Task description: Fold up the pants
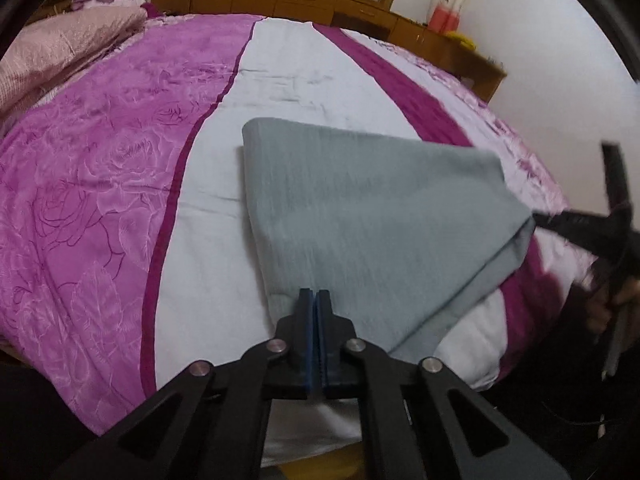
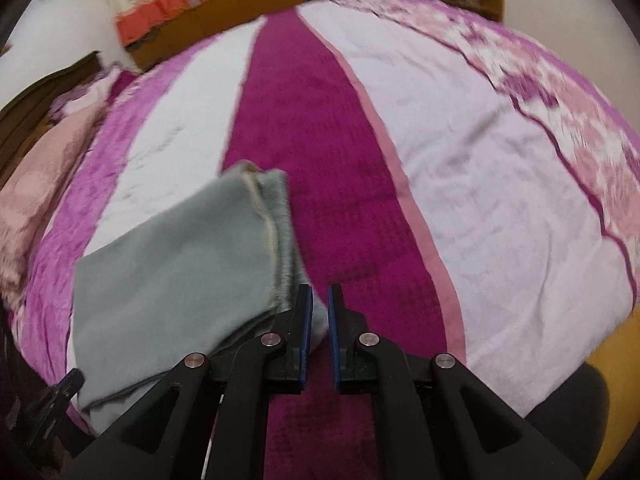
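The grey pants (image 1: 372, 208) lie folded on the bed, near its front edge. My left gripper (image 1: 316, 294) is shut at the near edge of the fabric; whether cloth is pinched between the pads is hidden. In the left wrist view the right gripper (image 1: 538, 218) reaches the pants' right corner. In the right wrist view the pants (image 2: 172, 280) lie to the left, with a seamed edge showing. My right gripper (image 2: 320, 292) has a narrow gap between its pads, with a bit of grey cloth at the left pad.
The bed has a purple, white and magenta striped cover (image 1: 120, 184). A pink blanket (image 1: 60, 52) lies at the back left. A wooden headboard (image 1: 320, 0) runs along the far side, with a white wall (image 1: 540, 60) to the right.
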### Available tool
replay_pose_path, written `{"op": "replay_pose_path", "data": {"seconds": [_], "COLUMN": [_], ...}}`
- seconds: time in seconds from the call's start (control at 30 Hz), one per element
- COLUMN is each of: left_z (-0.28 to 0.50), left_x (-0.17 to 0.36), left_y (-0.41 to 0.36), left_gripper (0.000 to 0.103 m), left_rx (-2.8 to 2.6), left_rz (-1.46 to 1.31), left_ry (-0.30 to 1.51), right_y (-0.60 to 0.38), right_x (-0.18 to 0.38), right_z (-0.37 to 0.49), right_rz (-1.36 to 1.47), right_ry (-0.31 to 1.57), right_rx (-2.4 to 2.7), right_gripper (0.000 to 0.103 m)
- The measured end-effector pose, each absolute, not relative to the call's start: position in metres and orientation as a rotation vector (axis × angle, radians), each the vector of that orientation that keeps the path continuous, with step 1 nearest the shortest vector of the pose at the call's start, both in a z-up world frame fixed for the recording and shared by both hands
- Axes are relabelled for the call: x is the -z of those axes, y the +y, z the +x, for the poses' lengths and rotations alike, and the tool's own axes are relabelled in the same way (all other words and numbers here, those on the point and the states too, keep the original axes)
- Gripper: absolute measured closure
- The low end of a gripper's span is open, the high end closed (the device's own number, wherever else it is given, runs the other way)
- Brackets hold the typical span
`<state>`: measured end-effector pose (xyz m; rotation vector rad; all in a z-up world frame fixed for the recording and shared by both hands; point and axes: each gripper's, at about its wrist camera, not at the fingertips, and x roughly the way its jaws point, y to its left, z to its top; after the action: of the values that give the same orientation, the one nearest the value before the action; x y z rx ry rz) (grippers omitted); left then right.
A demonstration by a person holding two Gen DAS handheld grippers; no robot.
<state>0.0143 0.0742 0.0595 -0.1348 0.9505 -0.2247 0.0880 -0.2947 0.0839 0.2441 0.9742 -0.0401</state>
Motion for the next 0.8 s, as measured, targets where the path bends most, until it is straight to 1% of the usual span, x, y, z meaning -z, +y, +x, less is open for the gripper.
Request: {"op": "replay_pose_path", "data": {"seconds": [0.17,0.33,0.5,0.63,0.7,0.8], "left_z": [0.004,0.003,0.004,0.004,0.004,0.003], "left_x": [-0.056,-0.055,-0.054,-0.053,-0.054,-0.056], "left_y": [0.071,0.07,0.072,0.074,0.075,0.076], "left_gripper": [0.102,0.101,0.101,0.101,0.101,0.101], "left_rx": [0.202,0.19,0.191,0.199,0.2,0.199], "left_rz": [-0.125,-0.122,-0.131,-0.146,-0.153,-0.152], "left_ry": [0.966,0.972,0.977,0.98,0.979,0.972], "right_y": [-0.279,-0.277,-0.288,-0.31,-0.312,-0.291], "right_x": [-0.085,-0.08,-0.07,-0.064,-0.072,-0.105], "right_z": [0.083,0.082,0.08,0.071,0.07,0.076], "right_rz": [0.138,0.145,0.123,0.192,0.197,0.139], "right_ry": [0.94,0.928,1.001,1.08,1.08,1.041], "right_rx": [-0.001,-0.035,0.046,0.121,0.142,0.104], "right_gripper": [0.102,0.102,0.102,0.102,0.102,0.1]}}
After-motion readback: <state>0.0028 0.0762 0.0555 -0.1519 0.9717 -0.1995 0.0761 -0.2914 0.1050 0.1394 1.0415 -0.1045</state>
